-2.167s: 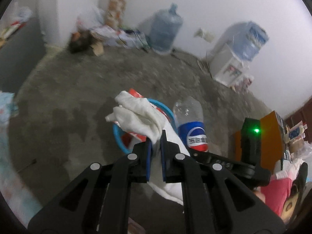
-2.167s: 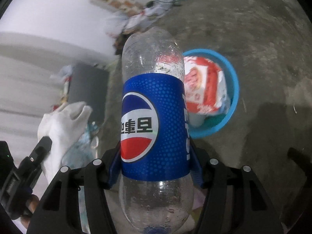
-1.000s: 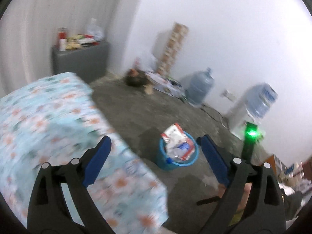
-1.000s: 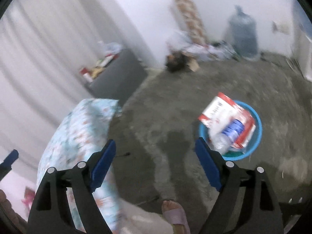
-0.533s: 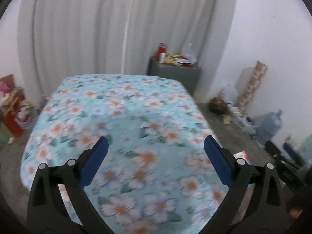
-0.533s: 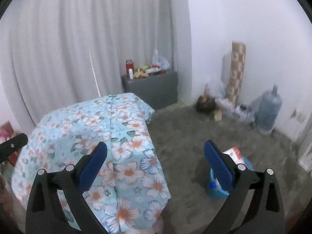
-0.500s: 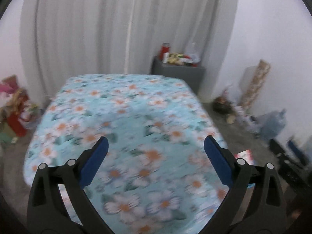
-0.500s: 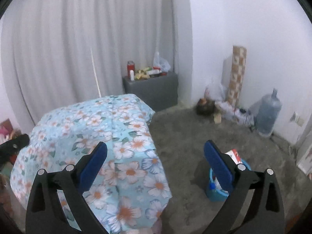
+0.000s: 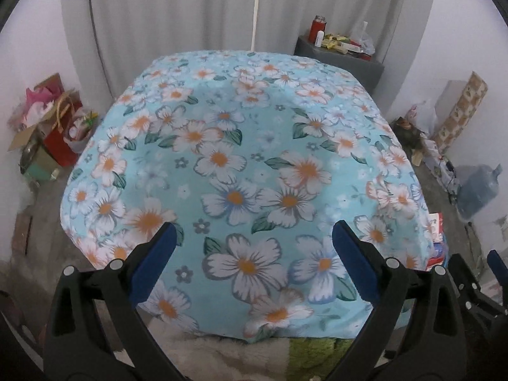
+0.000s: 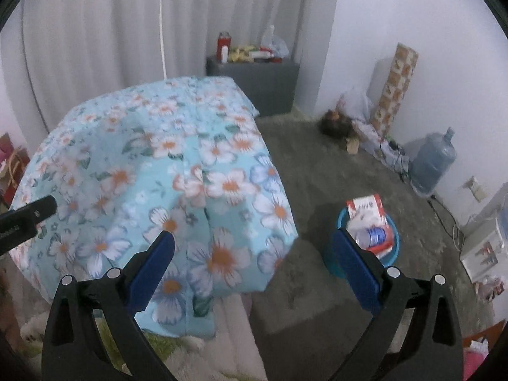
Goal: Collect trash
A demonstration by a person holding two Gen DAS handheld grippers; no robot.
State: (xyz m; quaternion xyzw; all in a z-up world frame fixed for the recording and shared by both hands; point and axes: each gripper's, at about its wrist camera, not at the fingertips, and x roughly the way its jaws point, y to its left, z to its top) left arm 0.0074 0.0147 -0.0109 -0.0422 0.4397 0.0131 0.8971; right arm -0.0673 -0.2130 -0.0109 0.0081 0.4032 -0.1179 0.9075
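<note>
1. Since two seconds ago we have let go of both loads: our left gripper [image 9: 252, 262] no longer pinches the white cloth, and our right gripper [image 10: 252, 266] no longer clamps the cola bottle [image 10: 371, 234].
2. Both views have swung off the floor; we now face the table [image 9: 254, 165] under its blue floral cover.
3. Left gripper: fingers [image 9: 152, 262] wide apart, nothing between them, hanging over the near edge of the table.
4. Right gripper: fingers [image 10: 355, 268] wide apart, nothing held; cover and bare floor show in the gap.
5. Basin [image 10: 392, 250], blue, on the grey floor [image 10: 333, 165] right of the table. We count in it the bottle, lying on its side, and a red-and-white packet [image 10: 365, 206] standing above the rim. In the left view only a sliver of the packet shows past the table's right edge.
6. Table top: we see no loose item on the cover in either view.
7. Cabinet [image 10: 254, 79], grey, against the curtain [image 10: 95, 31]; a red canister [image 10: 223, 43] and small clutter on top.
8. Water jug [image 10: 431, 162], blue, by the right wall; a patterned roll [image 10: 393, 89] stands upright nearby, with a low heap of oddments at its foot.
9. Gift bags [image 9: 54, 127], red and pink, on the floor left of the table.
10. Right gripper's tip also shows at the lower right of the left view.
</note>
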